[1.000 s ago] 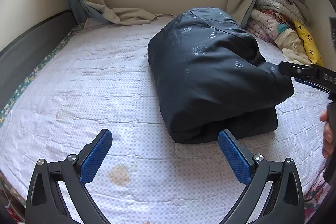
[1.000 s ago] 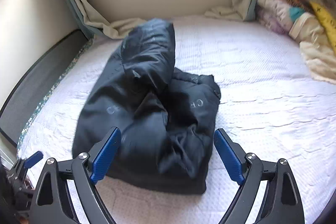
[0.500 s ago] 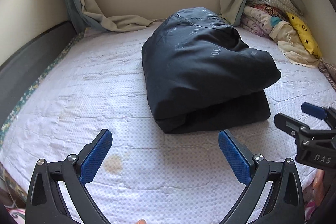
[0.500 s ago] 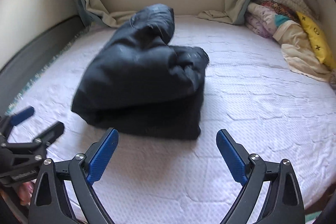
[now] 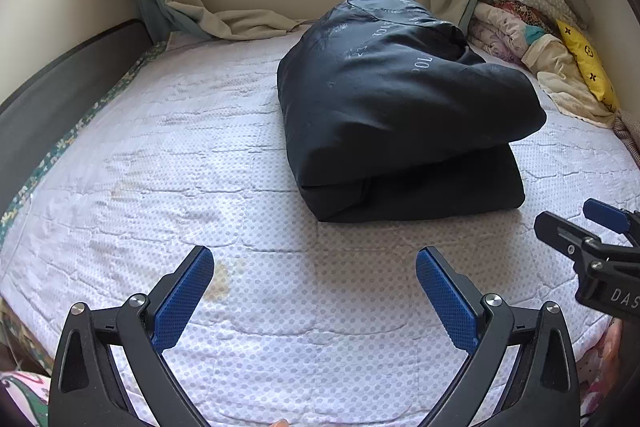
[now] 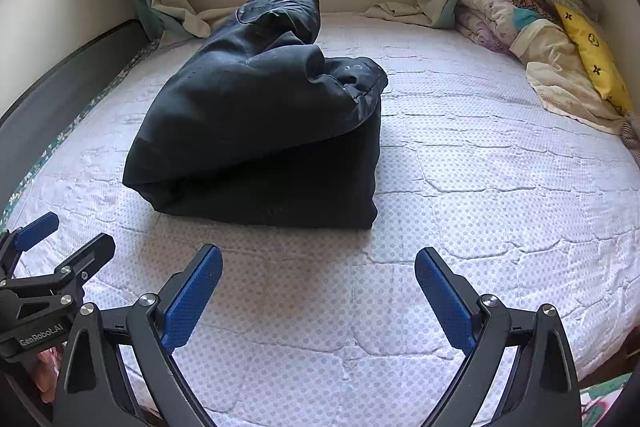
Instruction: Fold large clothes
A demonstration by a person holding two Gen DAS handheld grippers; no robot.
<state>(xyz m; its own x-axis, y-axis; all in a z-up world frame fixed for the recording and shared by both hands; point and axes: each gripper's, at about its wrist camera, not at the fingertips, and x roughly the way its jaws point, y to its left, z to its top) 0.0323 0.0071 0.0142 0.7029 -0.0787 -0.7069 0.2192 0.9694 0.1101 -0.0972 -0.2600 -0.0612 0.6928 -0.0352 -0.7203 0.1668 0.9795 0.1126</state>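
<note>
A: Garment [image 5: 400,115] — dark, puffy, folded into a thick bundle mid-mattress [image 5: 160,147], beyond both grippers.

B: Soft and slippery, I'd judge; pinch the near folded edge. Left gripper [image 5: 314,291] and right gripper [image 6: 318,291] gape wide, empty.

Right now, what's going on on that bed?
A person holds a two-finger claw in each hand over a white quilted mattress. A large dark navy padded garment lies folded into a thick bundle in the middle. Neither claw touches it: the left claw and the right claw hang short of its near edge, jaws wide and empty. The fold looks about done.
</note>
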